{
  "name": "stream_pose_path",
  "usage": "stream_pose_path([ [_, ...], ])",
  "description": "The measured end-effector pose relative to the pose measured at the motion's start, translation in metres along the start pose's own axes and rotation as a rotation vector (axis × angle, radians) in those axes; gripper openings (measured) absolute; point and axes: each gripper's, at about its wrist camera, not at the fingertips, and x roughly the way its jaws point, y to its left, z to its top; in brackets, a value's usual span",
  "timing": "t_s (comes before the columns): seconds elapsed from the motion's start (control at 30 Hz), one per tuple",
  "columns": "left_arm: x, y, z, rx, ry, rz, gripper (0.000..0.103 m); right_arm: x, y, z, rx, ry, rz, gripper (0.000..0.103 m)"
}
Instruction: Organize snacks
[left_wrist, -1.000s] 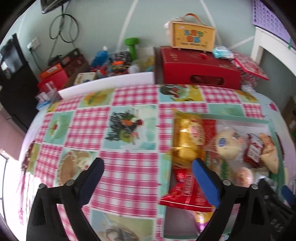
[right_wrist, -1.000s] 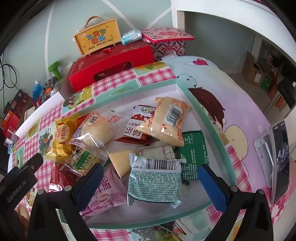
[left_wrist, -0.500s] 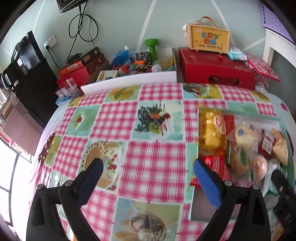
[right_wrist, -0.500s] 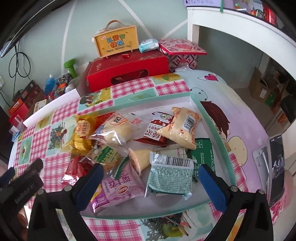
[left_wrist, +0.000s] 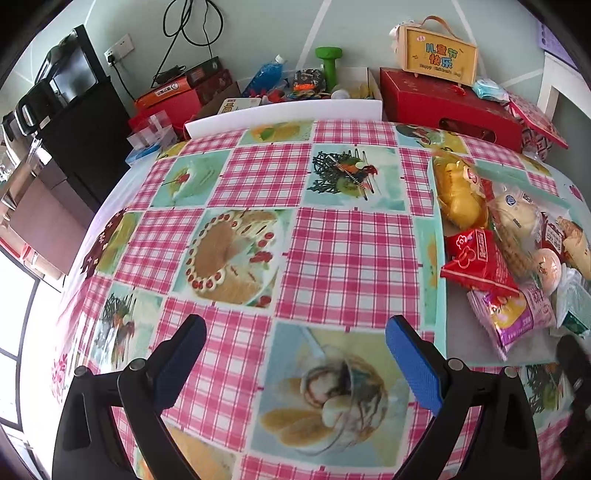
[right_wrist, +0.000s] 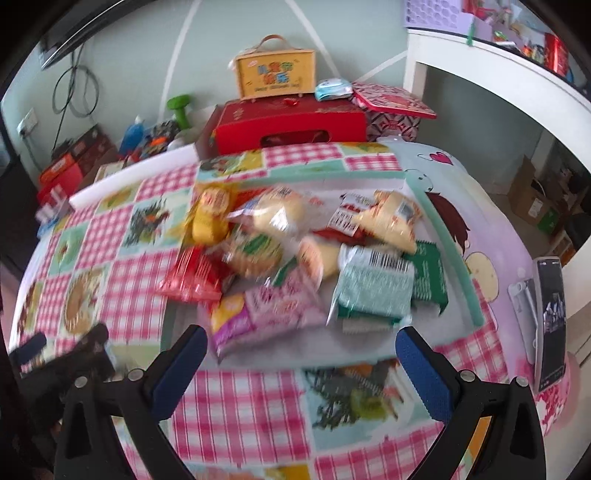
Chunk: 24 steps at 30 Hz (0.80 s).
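On the table's right half, the snack packets (right_wrist: 291, 258) lie heaped in a green-rimmed tray (right_wrist: 448, 254). Left gripper (left_wrist: 295, 332) and right gripper (right_wrist: 301, 341) hover wide open, empty.

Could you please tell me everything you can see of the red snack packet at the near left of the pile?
The red snack packet is a flat, glossy pillow bag, plastic by its look, sealed, with a white cartoon figure and white lettering that I cannot read. It lies tilted, its left part hanging over the green-rimmed tray's left edge above the checked tablecloth. A clear bag of yellow snacks sits just behind it, and its near corner overlaps a pink packet. Neither claw touches it.
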Motion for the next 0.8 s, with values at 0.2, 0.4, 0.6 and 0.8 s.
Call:
stream_pose_path([
  [0.2,-0.006,0.004,-0.013,0.004,-0.023,-0.007,0.098,-0.003,0.013,-0.021,-0.028,0.022,0.03,0.103],
  [0.4,0.008,0.01,-0.022,-0.016,-0.012,-0.013,0.098,-0.003,0.012,-0.02,-0.015,0.018,0.018,0.103],
  [0.6,0.018,0.009,-0.023,-0.014,-0.021,-0.023,0.098,0.004,0.004,-0.018,0.013,0.032,0.005,0.103],
  [0.8,0.015,0.008,-0.021,-0.014,-0.04,-0.057,0.098,0.007,0.0,-0.018,0.023,0.039,0.0,0.103],
])
